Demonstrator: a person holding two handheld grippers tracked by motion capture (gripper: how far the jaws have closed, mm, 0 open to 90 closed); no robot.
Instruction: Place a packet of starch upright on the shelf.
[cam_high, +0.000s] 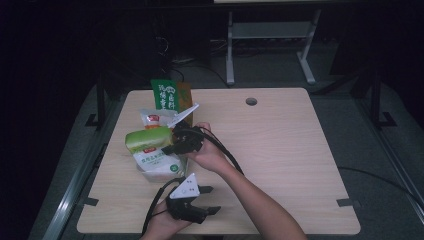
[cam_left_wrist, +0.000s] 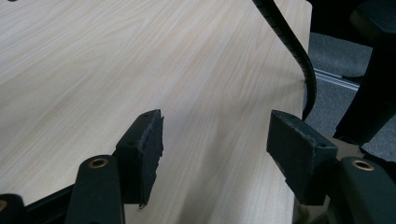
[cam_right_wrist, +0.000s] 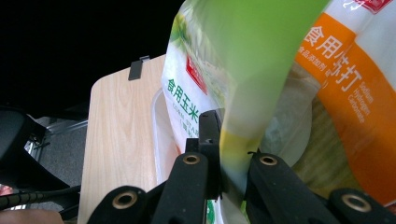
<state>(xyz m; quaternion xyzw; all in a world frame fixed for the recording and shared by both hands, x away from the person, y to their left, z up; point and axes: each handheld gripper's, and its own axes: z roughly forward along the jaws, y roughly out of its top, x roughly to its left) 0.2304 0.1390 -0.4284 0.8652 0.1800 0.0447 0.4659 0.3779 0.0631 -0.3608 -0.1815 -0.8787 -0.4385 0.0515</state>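
The right black two-jaw tool (cam_right_wrist: 229, 182) rises from six o'clock, its jaws clamped on the lower edge of a glossy green-and-white plastic pouch (cam_right_wrist: 243, 70). An orange-and-white packet (cam_right_wrist: 350, 88) sits at three o'clock, touching the pouch. The pale wooden table (cam_right_wrist: 119, 140) lies toward nine o'clock

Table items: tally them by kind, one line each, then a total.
Food pouches lying in the clear tray: 2 (green-topped bag, orange-and-white bag)
Upright green packs: 1 (green pack)
Clear trays: 1
Handheld grippers: 2 (left gripper, right gripper)
Total: 6
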